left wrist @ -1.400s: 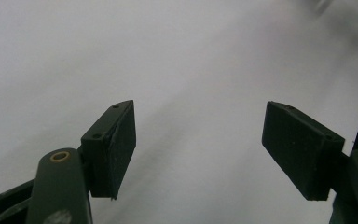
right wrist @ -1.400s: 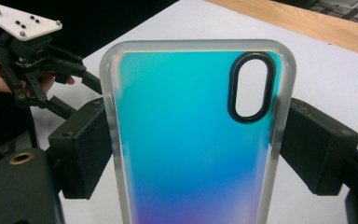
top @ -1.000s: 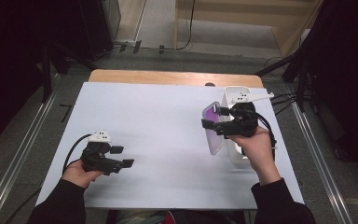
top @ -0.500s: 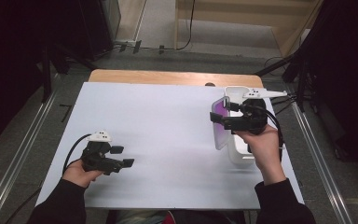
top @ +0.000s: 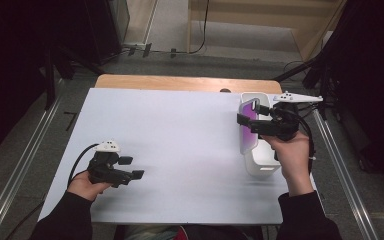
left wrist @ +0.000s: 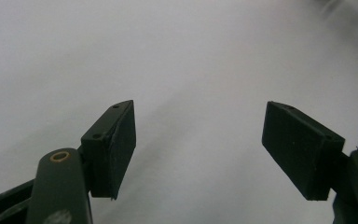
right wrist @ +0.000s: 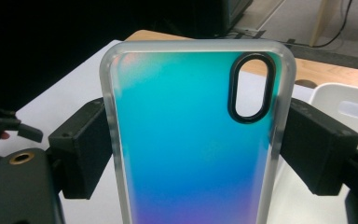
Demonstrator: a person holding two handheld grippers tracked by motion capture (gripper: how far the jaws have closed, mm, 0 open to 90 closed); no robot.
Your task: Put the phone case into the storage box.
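The right gripper (top: pixel 250 122) is clamped on a phone case (right wrist: pixel 193 140) — an iridescent blue-green shell with a frosted rim and an oval camera cut-out — its two black pads pressing the case's long edges from either side, as the right gripper view shows. In the high view the case (top: pixel 248 127) stands on edge, held at about 3 o'clock on the table, over the near-left rim of the white bin (top: pixel 260 162) that sits along the table's right side. By my reading the pick-up is done and the case is in carriage at the bin; whether it is headed in or coming out the frames do not settle, so what remains is either lowering it past the rim and letting go, or bringing it over the open sheet to set it down. The left gripper (top: pixel 130 167) rests low at about 7 o'clock, jaws parted with nothing between them, only bare white surface ahead in the left gripper view. Room for moving is generous: the white table top (top: pixel 180 150) lies bare from 9 o'clock through the centre, well apart from both hands. The tight spots are on the right — the bin's thin wall just under the case, the table's right edge just beyond the bin, and the wooden strip (top: pixel 180 82) along 12 o'clock.
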